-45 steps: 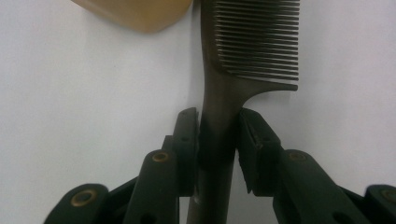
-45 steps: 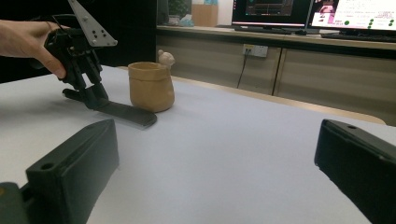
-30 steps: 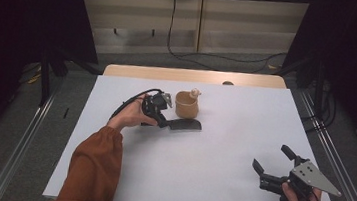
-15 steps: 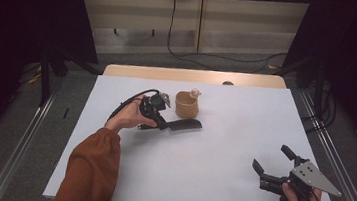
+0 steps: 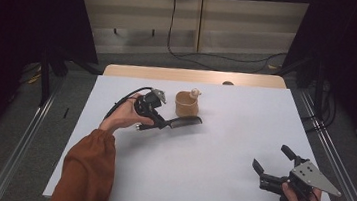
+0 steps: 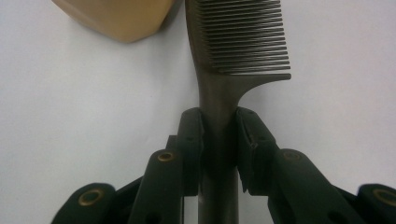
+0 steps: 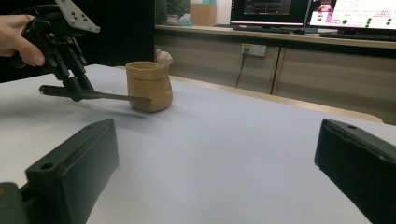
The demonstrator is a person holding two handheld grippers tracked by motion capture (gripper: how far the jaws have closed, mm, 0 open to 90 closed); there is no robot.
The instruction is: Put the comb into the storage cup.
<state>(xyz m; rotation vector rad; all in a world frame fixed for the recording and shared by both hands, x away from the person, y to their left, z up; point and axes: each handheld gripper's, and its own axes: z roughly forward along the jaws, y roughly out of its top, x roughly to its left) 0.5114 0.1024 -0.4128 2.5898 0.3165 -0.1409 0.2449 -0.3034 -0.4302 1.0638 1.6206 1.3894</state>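
Note:
My left gripper (image 5: 164, 124) is shut on the handle of a dark comb (image 5: 185, 122), held low over the white table (image 5: 221, 155). In the left gripper view both jaws press the comb's handle (image 6: 218, 100), its teeth pointing away. A tan cup (image 5: 186, 104) with a small figure on its rim stands just behind the comb's toothed end; the cup (image 7: 148, 86) and the comb (image 7: 114, 97) also appear in the right gripper view. My right gripper (image 5: 272, 159) rests near the table's front right, jaws wide open with nothing between them.
A wooden table edge (image 5: 194, 75) lies beyond the white sheet. Metal rails (image 5: 25, 150) run along both sides of the table. Cables trail on the floor (image 5: 211, 58) behind. Monitors (image 7: 299, 11) stand on a counter far off.

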